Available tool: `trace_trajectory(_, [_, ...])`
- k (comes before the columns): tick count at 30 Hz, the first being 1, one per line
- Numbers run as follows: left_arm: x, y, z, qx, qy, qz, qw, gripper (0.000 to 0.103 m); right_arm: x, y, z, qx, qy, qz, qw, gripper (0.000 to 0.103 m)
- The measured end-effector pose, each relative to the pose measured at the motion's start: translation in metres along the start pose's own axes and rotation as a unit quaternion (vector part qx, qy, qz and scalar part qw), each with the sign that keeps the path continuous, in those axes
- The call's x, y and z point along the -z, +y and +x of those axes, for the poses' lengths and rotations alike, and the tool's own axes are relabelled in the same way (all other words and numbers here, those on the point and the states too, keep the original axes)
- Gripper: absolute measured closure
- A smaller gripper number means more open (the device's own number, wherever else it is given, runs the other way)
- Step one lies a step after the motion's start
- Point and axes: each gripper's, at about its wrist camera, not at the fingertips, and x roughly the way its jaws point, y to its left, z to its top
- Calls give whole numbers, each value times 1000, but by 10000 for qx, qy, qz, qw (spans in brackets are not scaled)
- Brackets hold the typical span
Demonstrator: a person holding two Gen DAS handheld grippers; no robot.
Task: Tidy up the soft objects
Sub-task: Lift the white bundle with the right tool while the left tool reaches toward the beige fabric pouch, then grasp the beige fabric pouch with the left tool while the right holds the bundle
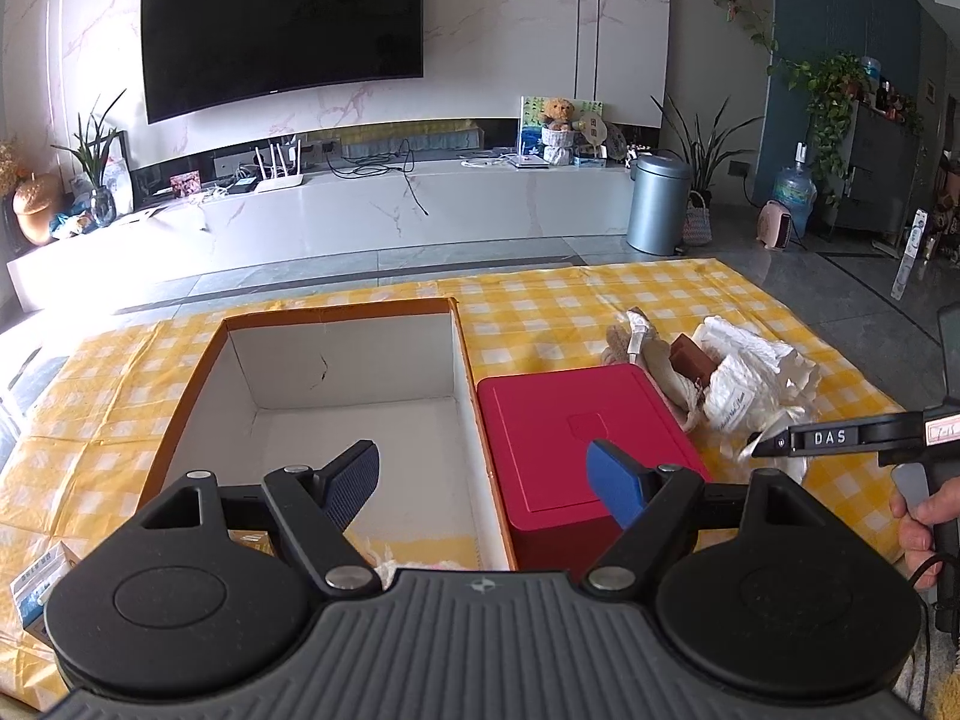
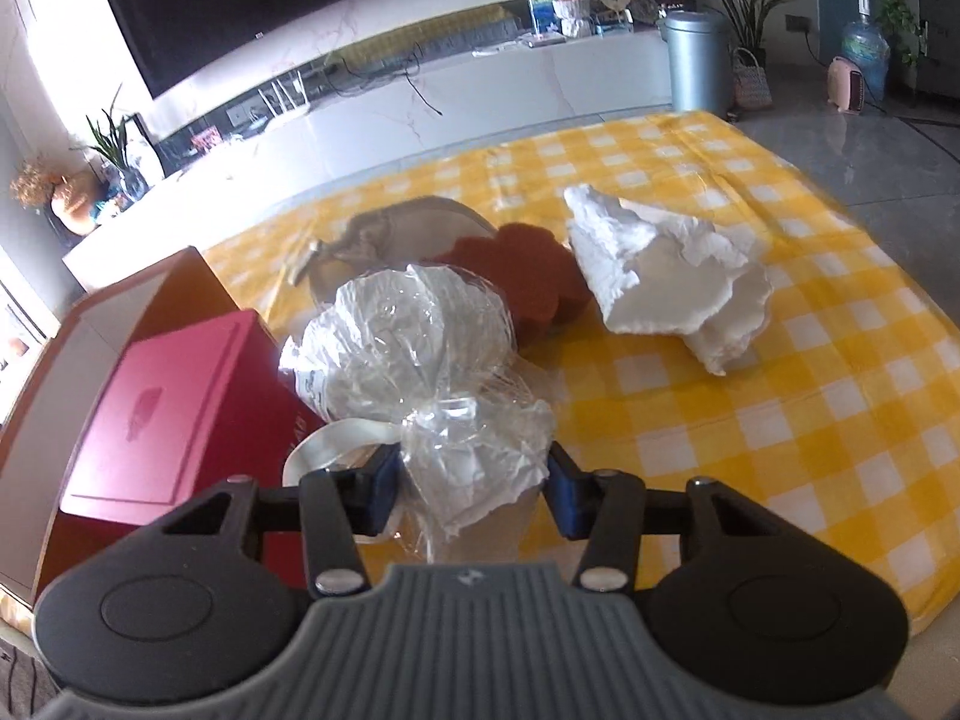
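Right wrist: right gripper (image 2: 471, 489) clamps clear plastic bundle (image 2: 420, 336) by neck; left gripper (image 1: 483, 486) spread.

A large black flat television (image 1: 282, 24) hangs on the white marble wall above a long white marble console (image 1: 360, 210). A brown teddy bear (image 1: 561, 114) sits there, near a grey cylindrical metal bin (image 1: 657, 204) and what looks like a blue water jug (image 1: 793, 192).
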Motion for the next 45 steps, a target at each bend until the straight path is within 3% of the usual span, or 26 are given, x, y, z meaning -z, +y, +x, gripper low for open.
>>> trace_trajectory(6, [-8, -26, 13, 296, 144, 926, 9952, 10, -8, -2, -13, -71, -426, 329, 9985, 53])
trace_trajectory(10, [-21, -56, 29, 680, 321, 1713, 9823, 10, -10, -9, -15, 33, -477, 439, 9979, 53])
trace_trajectory(15, [-38, -88, 55, 852, 395, 2290, 9689, 9, -9, -18, -17, 126, -499, 540, 9972, 53])
trace_trajectory(22, [-68, -110, 114, 1170, 1000, 2600, 9532, 9, -8, -31, -15, 227, -521, 737, 9957, 53])
trace_trajectory(28, [-82, -125, 172, 904, 1636, 2497, 9501, 9, -7, -34, -14, 242, -504, 759, 9955, 53])
trace_trajectory(36, [-76, -131, 218, 538, 1584, 2614, 9506, 9, -5, -40, -9, 370, -422, 702, 9960, 53])
trace_trajectory(41, [-70, -136, 229, 844, 1557, 2712, 9461, 21, -4, -44, -4, 412, -346, 662, 9964, 53])
trace_trajectory(45, [-60, -150, 225, 795, 1356, 3170, 9353, 55, -4, -44, -4, 436, -359, 648, 9963, 53])
